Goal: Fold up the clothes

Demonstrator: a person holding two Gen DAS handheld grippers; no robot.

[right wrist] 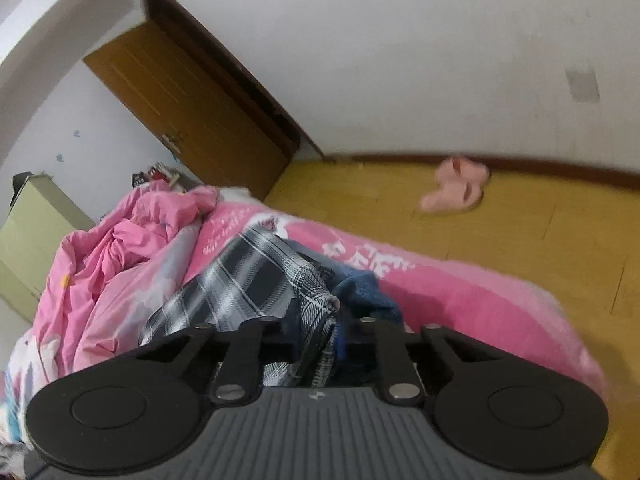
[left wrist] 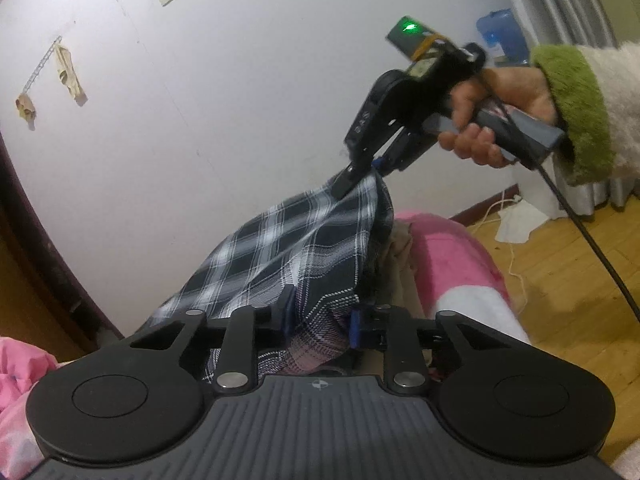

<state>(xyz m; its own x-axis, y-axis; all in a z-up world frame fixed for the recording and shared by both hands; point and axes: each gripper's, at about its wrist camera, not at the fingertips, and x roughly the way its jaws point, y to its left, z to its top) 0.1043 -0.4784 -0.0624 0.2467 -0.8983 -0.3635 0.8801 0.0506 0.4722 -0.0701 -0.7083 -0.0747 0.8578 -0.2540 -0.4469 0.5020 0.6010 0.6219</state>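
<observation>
A black-and-white plaid garment (left wrist: 288,248) hangs stretched between both grippers above the bed. In the left wrist view my left gripper (left wrist: 320,320) is shut on its lower bunched edge, with cloth filling the gap between the fingers. Higher up, my right gripper (left wrist: 348,184) pinches the garment's top corner; a hand (left wrist: 492,120) in a green-cuffed fleece sleeve holds it. In the right wrist view the right gripper (right wrist: 320,336) has a fold of the plaid garment (right wrist: 240,276) clamped between its fingers, and the rest drapes down onto the bed.
A pink bed sheet (right wrist: 460,292) covers the bed, with a crumpled pink quilt (right wrist: 120,248) at its left. A blue garment (right wrist: 360,288) and a beige one (left wrist: 400,256) lie under the plaid. Pink slippers (right wrist: 456,184), a white cloth (left wrist: 516,224) and a cable lie on the wooden floor.
</observation>
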